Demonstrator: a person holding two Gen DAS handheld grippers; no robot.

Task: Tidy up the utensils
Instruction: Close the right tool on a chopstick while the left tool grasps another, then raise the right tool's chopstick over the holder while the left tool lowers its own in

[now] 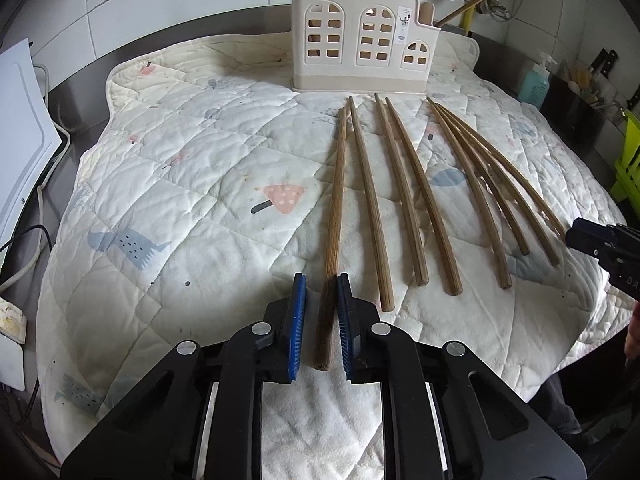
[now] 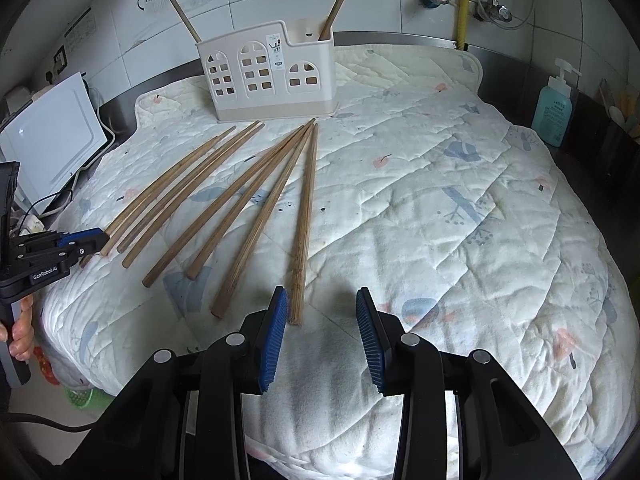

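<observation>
Several wooden chopsticks (image 1: 404, 196) lie fanned on a quilted mat (image 1: 180, 184) in front of a cream, window-patterned utensil holder (image 1: 360, 40). My left gripper (image 1: 321, 278) straddles the near end of the leftmost chopstick (image 1: 334, 208). The right pad (image 1: 345, 320) is against the stick, a slim gap remains at the left pad, and the stick still rests on the mat. My right gripper (image 2: 322, 292) stands open and empty, its left pad (image 2: 274, 336) beside the end of the rightmost chopstick (image 2: 304, 216). Two chopsticks (image 2: 340, 0) stand in the holder (image 2: 272, 76).
A blue soap bottle (image 2: 554, 112) stands at the right of the steel counter. A white appliance (image 2: 52, 140) with cables sits on the left. The tiled wall with pipes (image 2: 464, 0) is behind the holder. A person's hand (image 2: 22, 332) holds the left gripper (image 2: 94, 242).
</observation>
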